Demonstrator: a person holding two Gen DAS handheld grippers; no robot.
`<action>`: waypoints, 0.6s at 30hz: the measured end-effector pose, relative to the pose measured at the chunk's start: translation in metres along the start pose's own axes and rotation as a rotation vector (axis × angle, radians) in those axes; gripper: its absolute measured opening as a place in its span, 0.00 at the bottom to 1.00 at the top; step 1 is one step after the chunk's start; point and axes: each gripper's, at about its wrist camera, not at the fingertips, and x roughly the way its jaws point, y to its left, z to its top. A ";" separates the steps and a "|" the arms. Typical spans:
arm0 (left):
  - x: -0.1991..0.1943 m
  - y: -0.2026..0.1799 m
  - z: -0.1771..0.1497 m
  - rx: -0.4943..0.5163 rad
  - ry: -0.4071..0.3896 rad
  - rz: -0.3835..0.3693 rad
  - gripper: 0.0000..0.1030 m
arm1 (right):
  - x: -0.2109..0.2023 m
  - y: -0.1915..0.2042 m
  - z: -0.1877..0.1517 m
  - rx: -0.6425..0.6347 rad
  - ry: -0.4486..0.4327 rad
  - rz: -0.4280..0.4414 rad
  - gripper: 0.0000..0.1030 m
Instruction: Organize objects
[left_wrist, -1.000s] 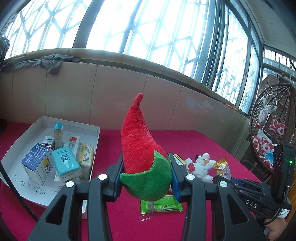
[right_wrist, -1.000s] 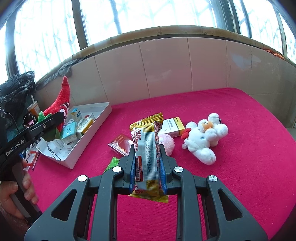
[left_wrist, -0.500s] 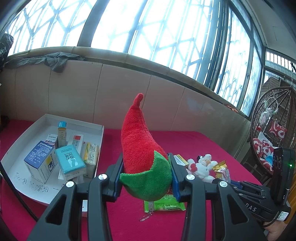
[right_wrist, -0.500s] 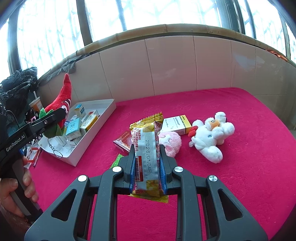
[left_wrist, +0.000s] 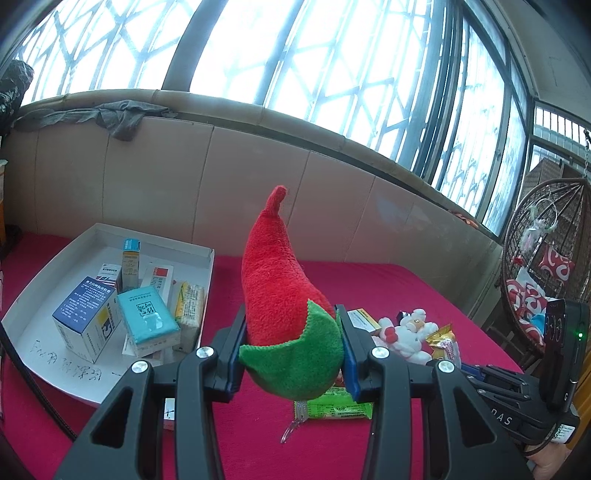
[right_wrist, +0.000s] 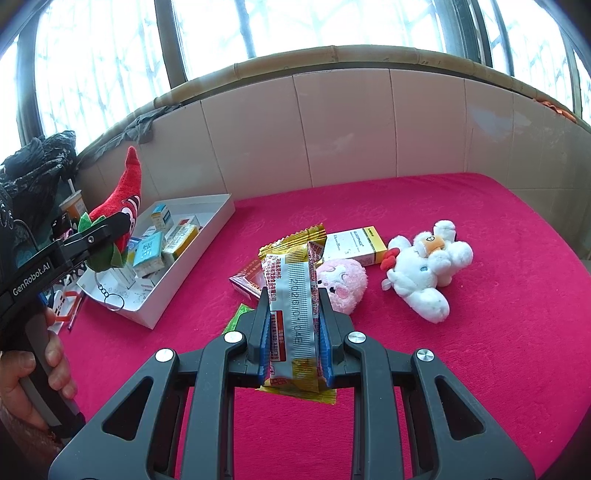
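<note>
My left gripper (left_wrist: 291, 347) is shut on a red plush chili (left_wrist: 277, 280) with a green cap, held upright above the red cloth; it also shows in the right wrist view (right_wrist: 118, 206), next to the white box. My right gripper (right_wrist: 293, 328) is shut on a yellow and silver snack packet (right_wrist: 293, 295), held above the cloth. A white box (left_wrist: 207, 258) at the left holds several medicine cartons. On the cloth lie a white plush toy (right_wrist: 424, 269), a pink plush (right_wrist: 343, 284), a yellow-edged carton (right_wrist: 356, 240), a red packet (right_wrist: 247, 282) and a green packet (left_wrist: 336, 406).
A tiled wall (right_wrist: 332, 125) under windows bounds the far side of the red cloth (right_wrist: 480, 369). A hanging wicker chair (left_wrist: 546, 258) stands at the right. A black bag (right_wrist: 33, 162) and a cup sit at the far left.
Both grippers have drifted slightly with their loads; the box and the plush toys appear a little further right in the views. Both grips are unchanged.
</note>
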 end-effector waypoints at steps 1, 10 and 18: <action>0.000 0.000 0.000 0.000 0.000 0.000 0.41 | 0.000 0.000 0.000 -0.001 0.001 0.001 0.20; 0.000 0.000 0.000 0.000 0.001 0.000 0.41 | 0.001 0.003 -0.001 -0.004 0.005 0.009 0.20; 0.000 0.001 0.000 -0.002 -0.003 0.005 0.41 | 0.001 0.003 -0.001 -0.004 0.006 0.011 0.20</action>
